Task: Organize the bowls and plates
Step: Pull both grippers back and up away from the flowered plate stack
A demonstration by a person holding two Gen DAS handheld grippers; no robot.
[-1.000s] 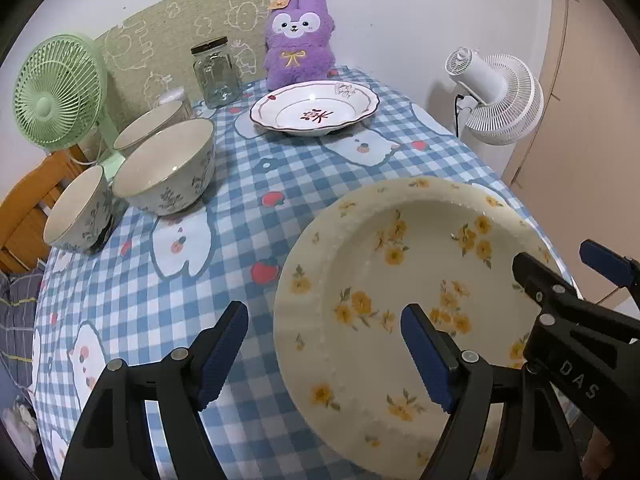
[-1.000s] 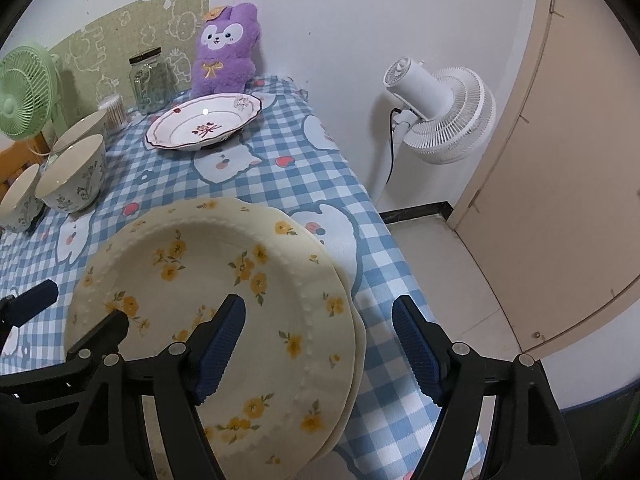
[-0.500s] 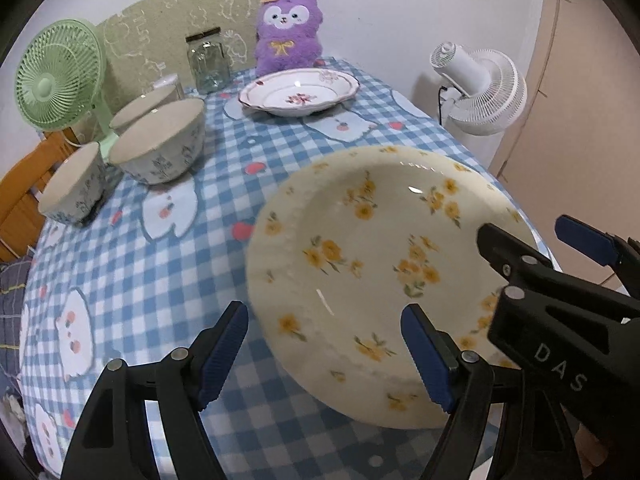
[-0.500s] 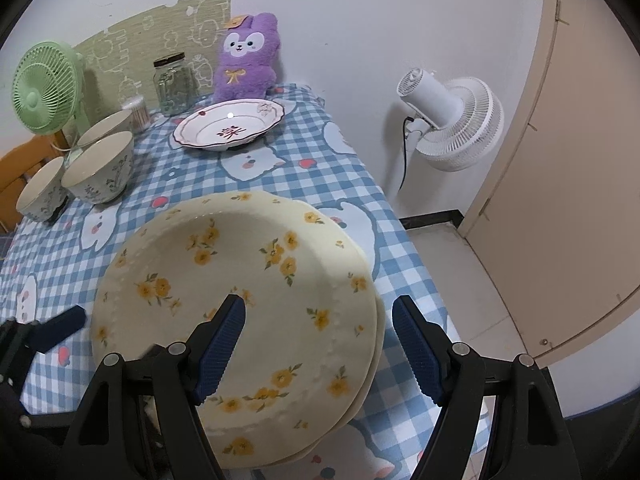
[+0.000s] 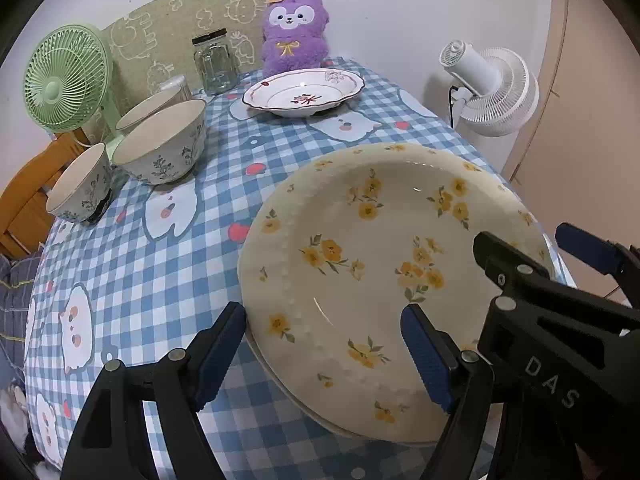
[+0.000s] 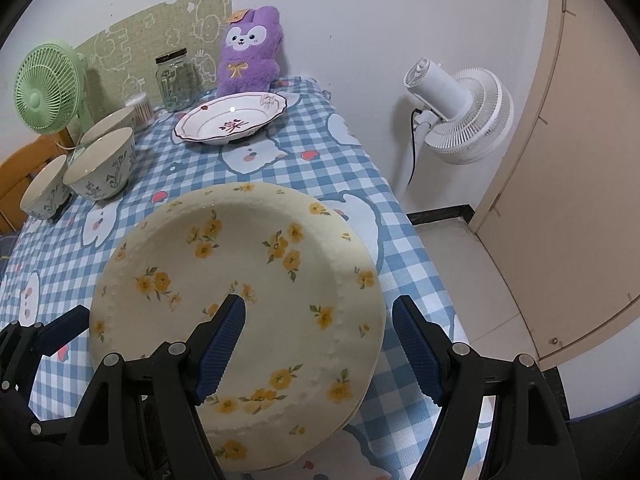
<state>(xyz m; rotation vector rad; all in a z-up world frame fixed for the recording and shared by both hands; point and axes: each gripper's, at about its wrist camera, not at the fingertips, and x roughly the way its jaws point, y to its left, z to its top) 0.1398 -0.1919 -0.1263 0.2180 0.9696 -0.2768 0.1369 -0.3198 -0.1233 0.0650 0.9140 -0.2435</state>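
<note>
Two cream plates with yellow flowers [image 5: 360, 240] [image 6: 240, 260] lie stacked near the table's front right edge. My left gripper [image 5: 324, 356] is open above the stack's near left part, its left finger beside the rim and its right finger over the plate. My right gripper [image 6: 318, 332] [image 5: 524, 240] is open over the stack's right rim, gripping nothing. A white plate with a dark red rim [image 5: 304, 92] [image 6: 232, 120] sits at the back. Three floral bowls [image 5: 160, 144] [image 6: 100, 168] stand at the left; the rear one is partly hidden.
Along the back stand a green fan [image 5: 66, 80], a glass jar [image 5: 214, 64] and a purple plush toy [image 5: 294, 28]. A white fan [image 6: 460, 116] stands on the floor past the table's right edge. A wooden chair [image 5: 24, 200] is at the left.
My left gripper has shifted toward the flowered plates, so the rim that was right of its left finger now sits against it. The right gripper has hardly moved.
</note>
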